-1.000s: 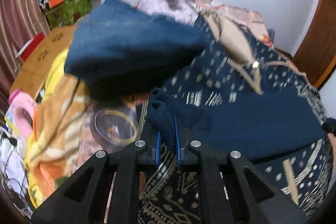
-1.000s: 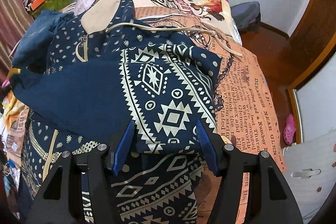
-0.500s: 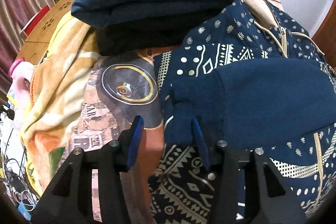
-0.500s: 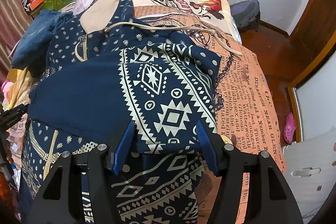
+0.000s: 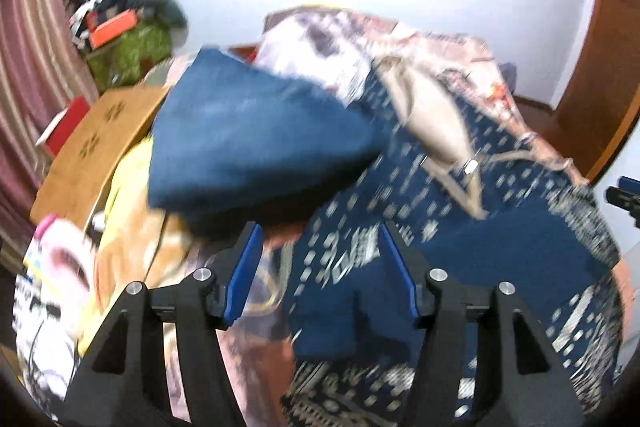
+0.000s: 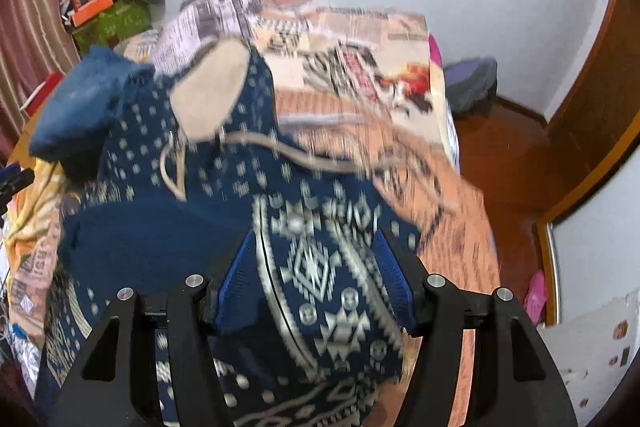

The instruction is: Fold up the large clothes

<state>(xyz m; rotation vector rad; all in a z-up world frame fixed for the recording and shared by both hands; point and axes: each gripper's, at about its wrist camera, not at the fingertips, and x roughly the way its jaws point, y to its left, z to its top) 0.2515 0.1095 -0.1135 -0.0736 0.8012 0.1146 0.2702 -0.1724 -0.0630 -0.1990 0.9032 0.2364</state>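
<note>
The patterned navy hoodie (image 6: 312,267) is being seen spread over a bed covered by a newsprint sheet (image 6: 360,75), its plain sleeve (image 5: 500,251) lying folded across the body. The left gripper (image 5: 322,267) is being held above the cloth near the sleeve cuff, its jaws opening and nothing being pinched between them. The right gripper (image 6: 316,279) is being held over the patterned front with its fingers apart, no cloth being gripped. A folded blue garment (image 5: 248,143) is lying just beside the hood.
</note>
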